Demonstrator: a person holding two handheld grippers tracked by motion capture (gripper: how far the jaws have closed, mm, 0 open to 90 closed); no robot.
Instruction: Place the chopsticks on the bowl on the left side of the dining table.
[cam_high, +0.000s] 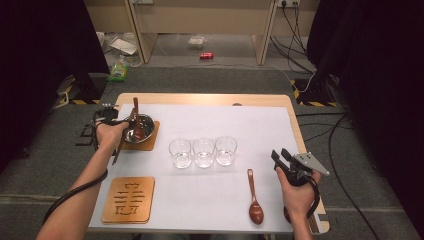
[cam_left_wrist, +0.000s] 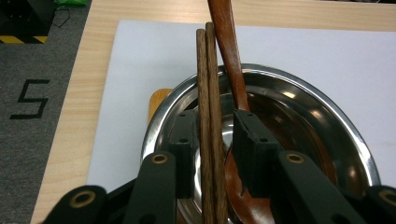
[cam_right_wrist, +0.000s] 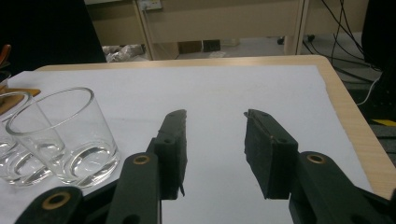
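Hovering over the bowl: my left tongs (cam_left_wrist: 212, 123) sit at about 10 o'clock on the tabletop (cam_high: 200, 98), with my hand behind them at 9 o'clock.
Left tongs, state: released. The jaws stand apart around the chopsticks (cam_left_wrist: 208, 84), and a gap shows between the sticks and the pad on the 3 o'clock side in the left gripper view. Whether the other pad touches them I cannot tell.
Chopsticks: two dark wooden sticks lying side by side between my jaws. Their tips point to 12 o'clock past the bowl's rim in the left gripper view.
Bowl (cam_left_wrist: 299, 86): shiny steel and round, directly beneath my left tongs.
Spoon in bowl (cam_left_wrist: 229, 46): reddish-brown wood. Its scoop is down inside the bowl and its handle leans out over the far rim, just beside the chopsticks.
Coaster under bowl (cam_left_wrist: 159, 98): wooden, with a corner peeking out at 9 o'clock of the bowl.
Right tongs (cam_right_wrist: 215, 126): released, jaws wide apart with nothing between them, held at 4 o'clock near the tabletop's edge.
Glasses: three clear tumblers (cam_high: 180, 152) (cam_high: 204, 152) (cam_high: 225, 150) in a touching row at the centre.
Second spoon (cam_high: 254, 200): flat at 5 o'clock, scoop toward me, near my right hand but apart from it.
Carved coaster (cam_high: 129, 199): lying bare at 8 o'clock.
White mat (cam_high: 225, 125): covers most of the tabletop.
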